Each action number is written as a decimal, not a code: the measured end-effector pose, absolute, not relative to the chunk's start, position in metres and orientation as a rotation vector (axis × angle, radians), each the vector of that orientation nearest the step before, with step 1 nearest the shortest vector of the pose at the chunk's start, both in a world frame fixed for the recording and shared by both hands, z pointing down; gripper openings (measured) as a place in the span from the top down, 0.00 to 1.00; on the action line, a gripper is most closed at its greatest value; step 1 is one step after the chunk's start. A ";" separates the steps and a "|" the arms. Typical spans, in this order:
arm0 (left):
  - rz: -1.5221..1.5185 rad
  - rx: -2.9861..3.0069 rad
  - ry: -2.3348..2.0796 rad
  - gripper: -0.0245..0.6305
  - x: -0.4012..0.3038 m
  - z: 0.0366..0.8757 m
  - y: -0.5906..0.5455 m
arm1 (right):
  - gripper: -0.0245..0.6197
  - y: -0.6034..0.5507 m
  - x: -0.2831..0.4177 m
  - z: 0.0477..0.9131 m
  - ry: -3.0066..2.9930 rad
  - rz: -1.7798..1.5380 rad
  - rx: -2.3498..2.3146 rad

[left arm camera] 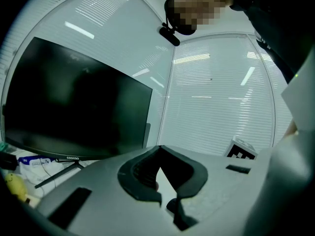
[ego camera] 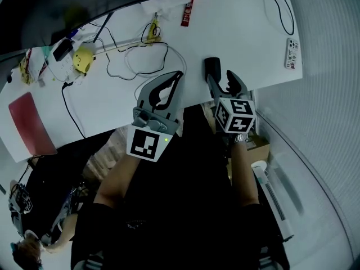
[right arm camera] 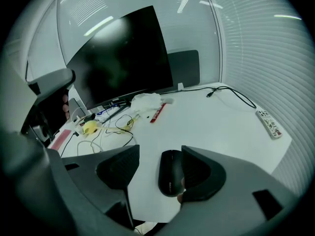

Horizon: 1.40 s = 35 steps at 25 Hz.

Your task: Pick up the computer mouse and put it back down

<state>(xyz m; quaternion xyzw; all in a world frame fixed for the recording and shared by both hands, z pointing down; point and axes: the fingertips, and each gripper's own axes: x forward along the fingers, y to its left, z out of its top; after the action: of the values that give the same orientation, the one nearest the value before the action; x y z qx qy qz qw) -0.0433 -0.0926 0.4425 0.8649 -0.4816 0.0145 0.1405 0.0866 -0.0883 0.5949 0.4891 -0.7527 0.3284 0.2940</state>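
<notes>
- My left tool (ego camera: 178, 76) hangs closed and empty at the near edge of the table (ego camera: 236, 32).
- The computer mouse (right arm camera: 170, 173) lies on the table, ungripped, between the wide-spread jaws of my right tool (right arm camera: 160, 151).
- I judge this the pick-up approach: next I centre the jaws, then squeeze.

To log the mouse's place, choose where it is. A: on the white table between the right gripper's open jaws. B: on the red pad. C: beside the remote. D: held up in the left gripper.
A: the mouse lies flat on the table between the parted jaws of the right gripper.
</notes>
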 end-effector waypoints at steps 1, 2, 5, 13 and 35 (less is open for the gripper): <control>0.043 2.499 -1.387 0.95 -0.044 0.444 -0.093 | 0.58 -0.087 0.087 0.601 -1.988 0.875 1.302; 0.046 2.501 -1.382 0.95 -0.044 0.446 -0.092 | 0.58 -0.085 0.087 0.608 -1.970 0.872 1.303; 0.051 2.508 -1.367 0.95 -0.043 0.449 -0.093 | 0.57 -0.080 0.091 0.625 -1.917 0.874 1.300; 0.060 2.517 -1.339 0.95 -0.042 0.453 -0.090 | 0.56 -0.073 0.096 0.663 -1.797 0.889 1.288; 0.060 2.487 -1.347 0.95 -0.058 0.467 -0.095 | 0.53 -0.078 0.093 0.710 -1.640 0.887 1.206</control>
<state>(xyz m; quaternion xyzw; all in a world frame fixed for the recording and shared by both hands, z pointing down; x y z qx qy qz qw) -0.0585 -0.0950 0.4665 0.8685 -0.4702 0.0211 0.1556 0.0928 -0.0776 0.7103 0.4866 -0.6616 0.3577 0.4444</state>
